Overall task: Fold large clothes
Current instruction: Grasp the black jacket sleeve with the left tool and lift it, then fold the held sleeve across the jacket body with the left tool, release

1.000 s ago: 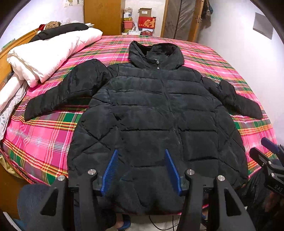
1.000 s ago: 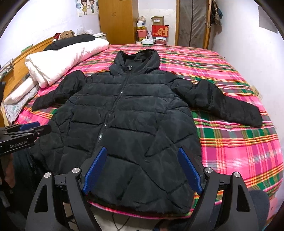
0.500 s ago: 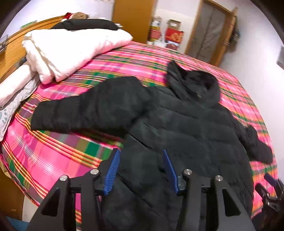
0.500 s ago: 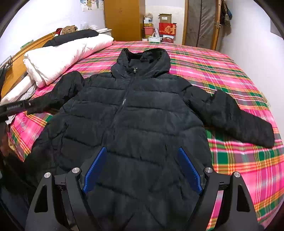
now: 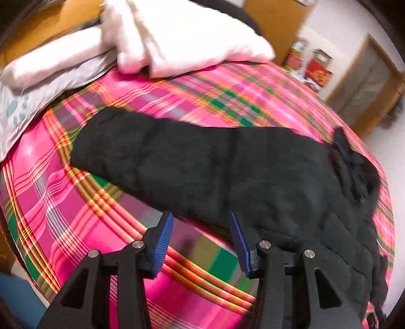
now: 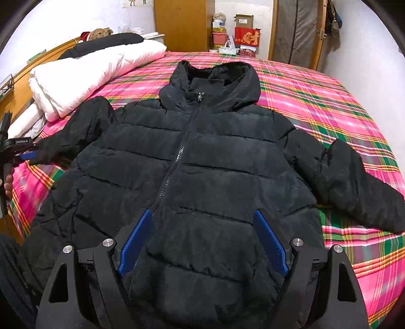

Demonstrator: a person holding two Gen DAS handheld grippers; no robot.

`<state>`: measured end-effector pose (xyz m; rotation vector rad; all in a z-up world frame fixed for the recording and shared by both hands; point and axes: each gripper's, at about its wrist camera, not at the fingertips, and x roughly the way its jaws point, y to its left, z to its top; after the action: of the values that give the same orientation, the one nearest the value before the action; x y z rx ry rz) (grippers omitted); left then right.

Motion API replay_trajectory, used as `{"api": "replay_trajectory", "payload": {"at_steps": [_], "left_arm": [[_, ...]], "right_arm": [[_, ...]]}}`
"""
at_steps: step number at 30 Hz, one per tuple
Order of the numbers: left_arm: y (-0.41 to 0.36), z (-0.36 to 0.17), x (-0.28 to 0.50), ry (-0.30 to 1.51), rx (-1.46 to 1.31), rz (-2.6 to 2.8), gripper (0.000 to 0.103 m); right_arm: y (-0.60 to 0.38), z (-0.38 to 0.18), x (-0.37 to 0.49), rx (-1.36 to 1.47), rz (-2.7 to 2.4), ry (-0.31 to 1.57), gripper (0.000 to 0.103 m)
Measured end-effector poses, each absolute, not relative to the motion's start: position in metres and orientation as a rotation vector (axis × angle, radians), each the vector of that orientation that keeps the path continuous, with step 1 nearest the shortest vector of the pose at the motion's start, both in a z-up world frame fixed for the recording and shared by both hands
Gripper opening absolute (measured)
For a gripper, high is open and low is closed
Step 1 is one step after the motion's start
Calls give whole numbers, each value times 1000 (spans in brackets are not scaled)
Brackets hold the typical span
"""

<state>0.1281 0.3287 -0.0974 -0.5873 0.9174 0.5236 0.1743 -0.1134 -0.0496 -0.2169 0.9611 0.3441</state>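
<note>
Right tongs: the right tongs (image 6: 202, 236) hang wide open over the lower front of the jacket, nearest the camera; blue pads apart, nothing gripped between them.
Left tongs: the left tongs (image 5: 200, 236) are open above the near edge of the left sleeve, nothing pressed between the blue pads; seen from the right wrist they sit at the far left edge (image 6: 24, 155), at that sleeve's cuff.
Hand: a person's fingers (image 6: 7, 183) show at the left edge, below those tongs.
Jacket: a black quilted puffer jacket (image 6: 192, 182) lies face up, flat on the bed, hem near, hood far.
Surface: matte, dark, puffed in horizontal bands on the chest, with diagonal stitching on the lower left panel.
Zip: the zip (image 6: 177, 162) runs closed up the middle to the collar, a small metal pull at the top.
Left sleeve: the left sleeve (image 5: 177, 162) stretches out to the left across the sheet, cuff squared off.
Right sleeve: the right sleeve (image 6: 354, 182) angles out to the right and nearer, cuff close to the bed's right edge.
Hood: the hood (image 6: 227, 83) lies open and flat beyond the collar.
Bed: the bed sheet (image 6: 329, 106) is pink plaid with green and yellow lines.
Bedding: a folded white quilt (image 6: 88, 76) lies far left, apart from the jacket, with a black pillow (image 6: 106, 43) behind it.
Far end: boxes (image 6: 243, 35) and a wooden cabinet (image 6: 182, 22) stand past the bed.
</note>
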Motion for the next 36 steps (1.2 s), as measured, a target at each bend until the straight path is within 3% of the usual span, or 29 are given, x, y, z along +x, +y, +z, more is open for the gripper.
{"api": "replay_trajectory", "payload": {"at_steps": [8,14,16,17,19,21,23,36], "left_arm": [[385,-155,126,909,-742,594,55],[394,-159,141,828,-687,593,59],[397,-160,144,792,-667,594,53],[397,-161,146,784,-652,591,40],[398,-157,148,784,-636,595,27],[395,-147,150,778,-598,595,15],[389,-129,152,754,-558,584,12],[276,53,168,474,-401,222,10]], "right_arm": [[-110,-68,190,-242,316,988,82],[-106,-78,200,-261,306,1008,82],[-104,-81,202,-262,306,1013,82],[-103,-82,203,-262,306,1015,82],[-101,-83,203,-265,306,1014,82],[-100,-81,203,-270,307,1008,82],[-100,-80,203,-270,305,1004,82],[-126,-50,192,-215,264,951,82]]}}
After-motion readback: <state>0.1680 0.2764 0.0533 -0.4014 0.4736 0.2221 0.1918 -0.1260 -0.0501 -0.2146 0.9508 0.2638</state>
